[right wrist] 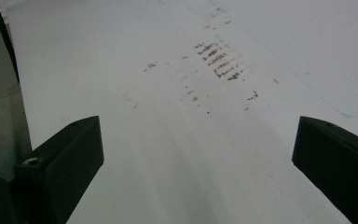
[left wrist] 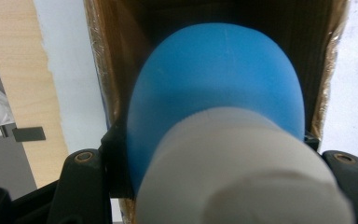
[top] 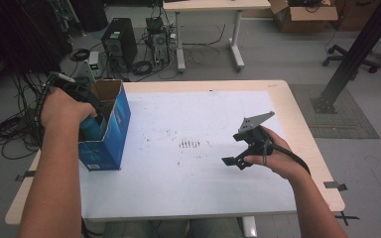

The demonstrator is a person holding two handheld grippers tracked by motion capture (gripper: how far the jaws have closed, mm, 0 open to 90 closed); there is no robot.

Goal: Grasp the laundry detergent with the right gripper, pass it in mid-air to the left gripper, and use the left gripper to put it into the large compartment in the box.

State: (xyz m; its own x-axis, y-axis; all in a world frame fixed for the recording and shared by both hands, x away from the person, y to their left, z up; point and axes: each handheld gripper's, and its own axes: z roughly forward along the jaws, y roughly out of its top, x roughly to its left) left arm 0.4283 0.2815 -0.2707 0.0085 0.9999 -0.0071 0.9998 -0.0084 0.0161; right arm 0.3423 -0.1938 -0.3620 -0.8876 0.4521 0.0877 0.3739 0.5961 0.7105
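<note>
Progress: blue bottle (left wrist: 214,88) with white cap (left wrist: 242,168) clenched in my left gripper (left wrist: 214,154), already at mouth of blue box (top: 110,130) at tabletop (top: 198,193) left edge. Insertion underway, I judge; release left. My right gripper (right wrist: 198,158) idle, jaws spread wide over stained sheet (right wrist: 219,58). Box floor hidden behind bottle; left gripper tips mostly covered by cap.

**Left arm reaching forward, right arm resting mid-table**

The left hand (top: 64,106) extends along the table's left side, its black two-jaw left gripper (left wrist: 214,154) clamped on something held between the jaws. The right hand (top: 273,153) holds the black two-jaw right gripper (right wrist: 196,154) low, jaws spread wide apart, pointing leftward.
</note>
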